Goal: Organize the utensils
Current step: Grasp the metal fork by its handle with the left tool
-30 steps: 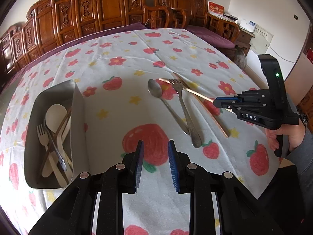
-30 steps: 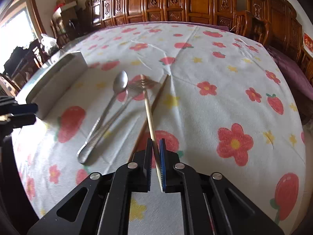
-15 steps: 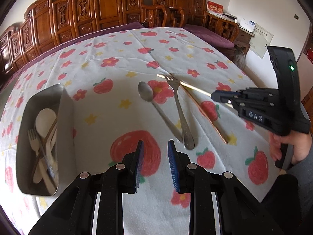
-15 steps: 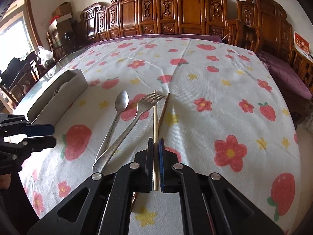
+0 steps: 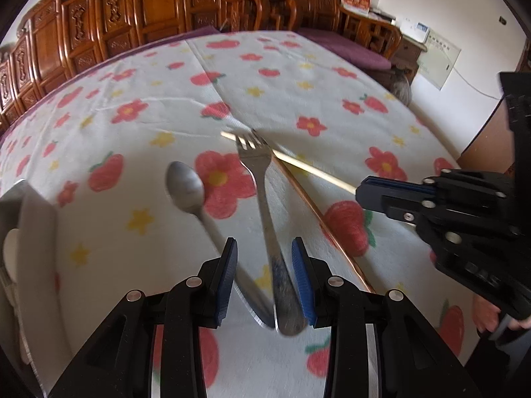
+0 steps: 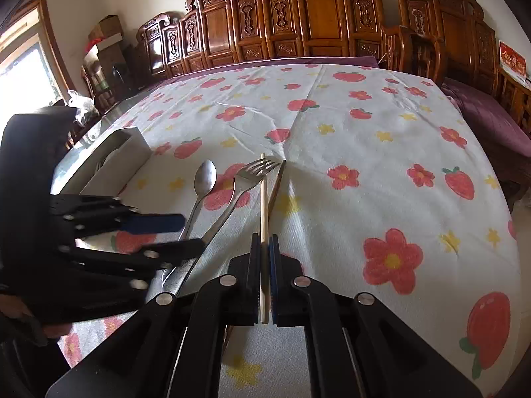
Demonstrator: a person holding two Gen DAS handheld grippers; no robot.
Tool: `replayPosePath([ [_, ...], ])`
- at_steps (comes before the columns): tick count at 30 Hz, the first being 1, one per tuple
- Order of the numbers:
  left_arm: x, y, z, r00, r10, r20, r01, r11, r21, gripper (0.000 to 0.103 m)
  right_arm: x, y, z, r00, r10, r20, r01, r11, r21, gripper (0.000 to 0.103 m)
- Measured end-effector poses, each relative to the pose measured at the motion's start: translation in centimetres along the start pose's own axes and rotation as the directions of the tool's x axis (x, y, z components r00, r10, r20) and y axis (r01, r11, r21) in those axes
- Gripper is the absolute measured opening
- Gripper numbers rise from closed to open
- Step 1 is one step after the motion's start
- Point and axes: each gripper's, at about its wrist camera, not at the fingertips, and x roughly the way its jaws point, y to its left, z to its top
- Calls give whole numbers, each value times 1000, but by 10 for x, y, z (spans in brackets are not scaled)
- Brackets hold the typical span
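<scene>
Your left claw (image 5: 264, 275) is opening around the fork (image 5: 265, 205) handle, untouched; your right claw (image 6: 264, 265) clamps a pale chopstick (image 6: 264, 199) above the counter (image 6: 348, 152).

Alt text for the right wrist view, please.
The right gripper is shut on a pale chopstick above a strawberry-print tablecloth. A fork, spoon and darker chopstick lie ahead; the left gripper, jaws opening, reaches toward their handles.
</scene>
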Motion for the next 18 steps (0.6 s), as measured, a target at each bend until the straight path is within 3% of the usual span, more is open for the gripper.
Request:
replayPosePath([
  [6,12,-4,6,1000,22,-1,-22,1000,16,25,0,-1,0,1000,5,4,-5,1000,5,6],
  [9,14,-4,11,1000,24,-9,-24,1000,15,12,0,1,0,1000,2,3,-2,1000,-1,6],
  [18,5,0,11,998,67,4,-67,998,17,7,1,2,1,1000,-12,1,12,1000,-8,6],
])
